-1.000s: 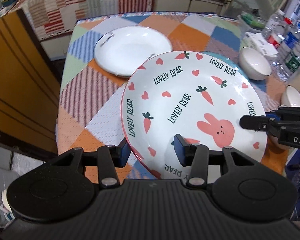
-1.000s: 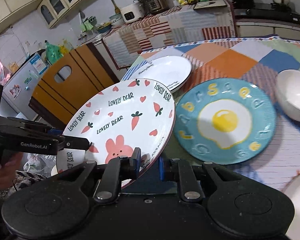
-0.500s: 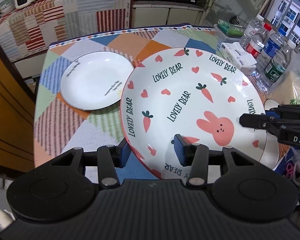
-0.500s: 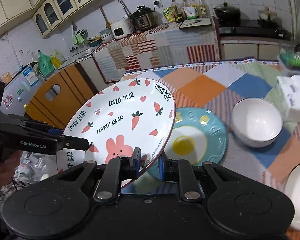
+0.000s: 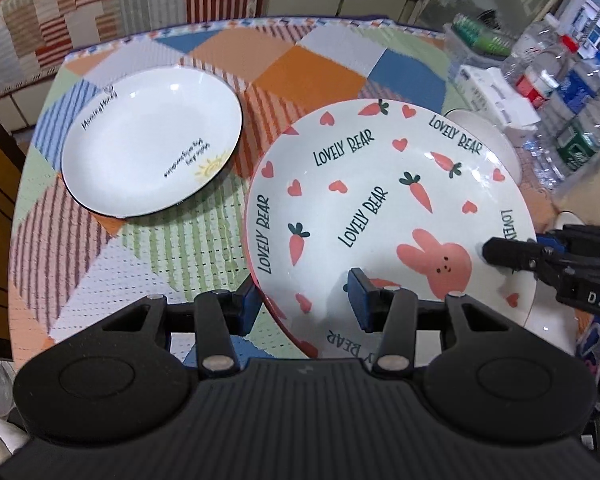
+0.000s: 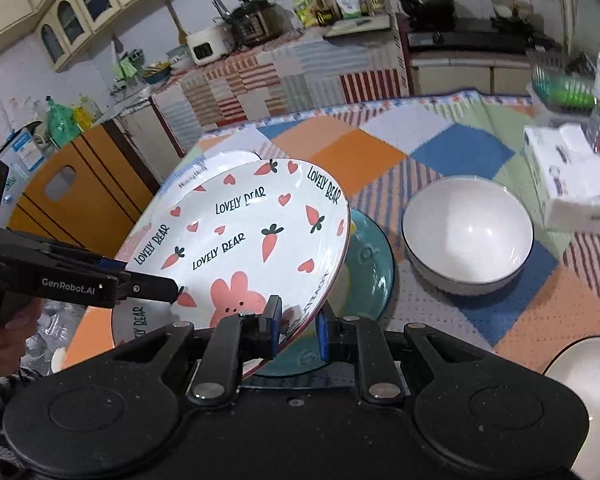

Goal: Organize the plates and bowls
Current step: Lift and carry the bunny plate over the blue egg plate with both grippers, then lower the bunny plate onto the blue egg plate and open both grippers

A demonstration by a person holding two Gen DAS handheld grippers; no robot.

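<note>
- We see the patchwork table [image 5: 332, 60]; the white plate [image 5: 152, 140] lies far left on it (likely our stacking target);
- We hold the rabbit plate [image 5: 384, 216] aloft, tilted, right of that plate;
- Our left gripper [image 5: 304, 300] and right gripper [image 6: 298, 328] both clench its near rim; the left is nearer the white plate.

The bunny plate [image 6: 240, 248] hides most of the teal plate [image 6: 370, 268]; bottles [image 5: 560, 92] blur; a bowl [image 6: 592, 380] runs off-frame.
</note>
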